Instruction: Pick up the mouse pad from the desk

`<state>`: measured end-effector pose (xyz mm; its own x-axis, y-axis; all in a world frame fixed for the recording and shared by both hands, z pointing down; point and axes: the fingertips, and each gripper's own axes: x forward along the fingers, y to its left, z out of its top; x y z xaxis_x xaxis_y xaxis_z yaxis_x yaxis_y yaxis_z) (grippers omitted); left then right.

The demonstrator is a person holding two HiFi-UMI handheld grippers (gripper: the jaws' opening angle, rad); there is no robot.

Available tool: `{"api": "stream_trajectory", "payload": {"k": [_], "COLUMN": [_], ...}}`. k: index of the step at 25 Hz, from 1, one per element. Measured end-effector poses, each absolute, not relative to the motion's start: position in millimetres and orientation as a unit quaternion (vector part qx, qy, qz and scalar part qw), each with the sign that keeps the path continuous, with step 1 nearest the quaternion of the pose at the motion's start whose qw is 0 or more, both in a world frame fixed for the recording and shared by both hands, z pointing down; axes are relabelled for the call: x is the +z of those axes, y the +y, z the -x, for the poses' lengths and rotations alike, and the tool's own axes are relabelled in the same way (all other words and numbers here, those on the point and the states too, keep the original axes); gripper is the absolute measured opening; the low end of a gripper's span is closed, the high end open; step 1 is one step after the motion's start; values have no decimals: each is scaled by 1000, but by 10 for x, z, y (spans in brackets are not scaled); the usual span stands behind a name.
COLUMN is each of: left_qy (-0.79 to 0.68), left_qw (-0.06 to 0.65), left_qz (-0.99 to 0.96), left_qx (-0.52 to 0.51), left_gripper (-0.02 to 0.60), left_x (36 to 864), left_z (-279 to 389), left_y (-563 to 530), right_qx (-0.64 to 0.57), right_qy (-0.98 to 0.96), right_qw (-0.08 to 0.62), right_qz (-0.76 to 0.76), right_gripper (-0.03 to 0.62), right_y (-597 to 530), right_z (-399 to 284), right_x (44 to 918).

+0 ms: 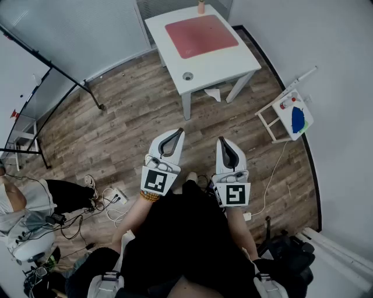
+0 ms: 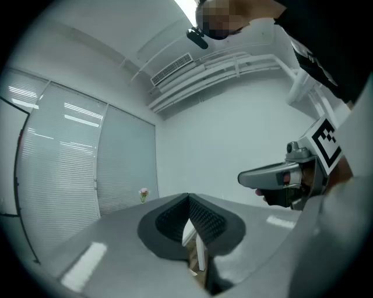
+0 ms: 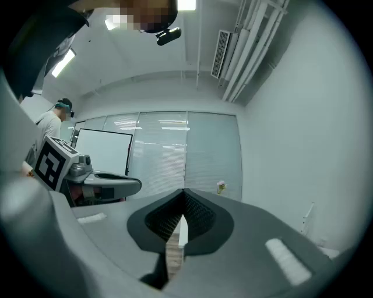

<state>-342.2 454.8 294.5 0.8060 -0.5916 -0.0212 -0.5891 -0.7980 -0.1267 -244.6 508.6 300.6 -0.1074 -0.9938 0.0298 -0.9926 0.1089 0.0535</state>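
The red mouse pad (image 1: 201, 36) lies flat on the white desk (image 1: 215, 67) at the top of the head view, beside a small flower vase (image 1: 201, 7). My left gripper (image 1: 179, 132) and right gripper (image 1: 221, 140) are side by side over the wood floor, well short of the desk and pointing toward it. Both are shut with nothing between the jaws. In the left gripper view the jaws meet at the left gripper (image 2: 187, 198), with the right gripper (image 2: 274, 177) beside it. In the right gripper view the right gripper (image 3: 183, 192) is closed too. The pad is hidden in both gripper views.
A small white stool (image 1: 273, 125) with blue and red items stands to the right by the wall. A person (image 1: 23, 209) sits at the left near cables and a power strip (image 1: 116, 197). A black stand (image 1: 70, 78) crosses the upper left. Paper (image 1: 213, 93) lies under the desk.
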Motion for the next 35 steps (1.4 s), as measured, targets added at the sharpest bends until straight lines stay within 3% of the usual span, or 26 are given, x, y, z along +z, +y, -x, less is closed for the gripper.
{"api": "stream_trajectory", "payload": {"k": [6, 14, 20, 26, 35], "left_qy": [323, 322, 328, 308, 297], "left_qw": [67, 108, 85, 129, 121], "left_qz": [944, 940, 941, 942, 946], "left_qx": [-15, -40, -17, -43, -34], "left_gripper": [0, 0, 0, 0, 0], "left_x": [2978, 3075, 3144, 3073, 3082], "left_z": [3173, 2978, 2662, 2381, 1853], "left_y": [4440, 3996, 3338, 2641, 1490], "right_qx": [-1, 10, 10, -4, -29], "right_qy": [-775, -790, -791, -789, -777], "right_qw": [5, 40, 63, 97, 136], "right_qz": [-632, -612, -609, -607, -614], "right_gripper": [26, 26, 26, 26, 26], "right_y": [4872, 4369, 3813, 3078, 2017], "right_z": [2167, 2060, 1840, 1510, 873], "right_x": [3040, 3235, 3254, 3177, 3145]}}
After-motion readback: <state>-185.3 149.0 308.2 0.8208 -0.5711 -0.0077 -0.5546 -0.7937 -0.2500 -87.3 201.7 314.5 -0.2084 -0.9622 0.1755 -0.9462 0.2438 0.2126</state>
